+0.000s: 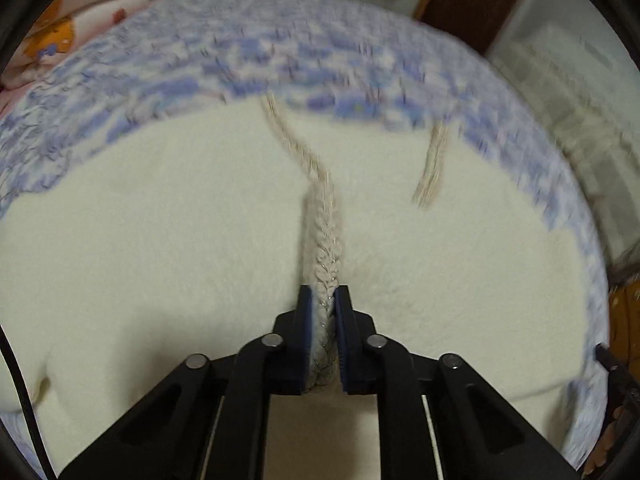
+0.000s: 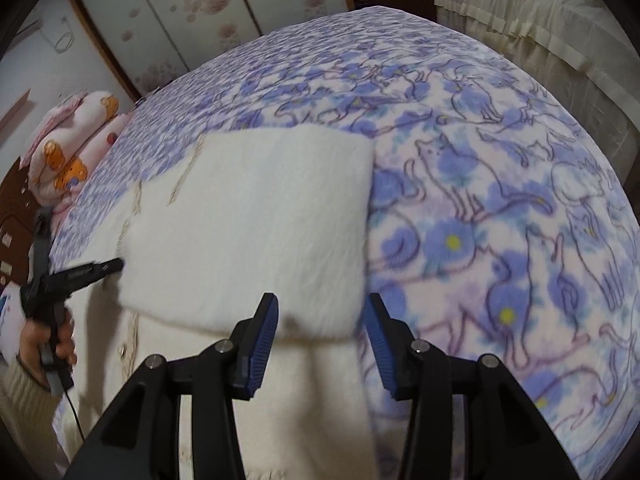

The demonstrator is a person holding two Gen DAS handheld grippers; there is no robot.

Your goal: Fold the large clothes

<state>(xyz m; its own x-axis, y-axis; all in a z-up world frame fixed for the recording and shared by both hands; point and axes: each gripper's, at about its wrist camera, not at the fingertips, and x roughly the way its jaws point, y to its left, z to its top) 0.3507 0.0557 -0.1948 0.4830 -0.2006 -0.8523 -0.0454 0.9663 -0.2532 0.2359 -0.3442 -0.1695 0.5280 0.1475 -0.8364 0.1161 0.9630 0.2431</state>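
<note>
Left wrist view: left gripper point(image 1: 326, 304) pinches the braided trim point(image 1: 326, 240) of a cream coat point(image 1: 160, 240) lying on the bed point(image 1: 240, 52); right gripper point(image 2: 320, 320) hangs spread above its folded part.

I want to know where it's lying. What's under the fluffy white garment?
The white garment lies on a blanket with blue flowers and cats. What the blanket covers beneath is hidden.
</note>
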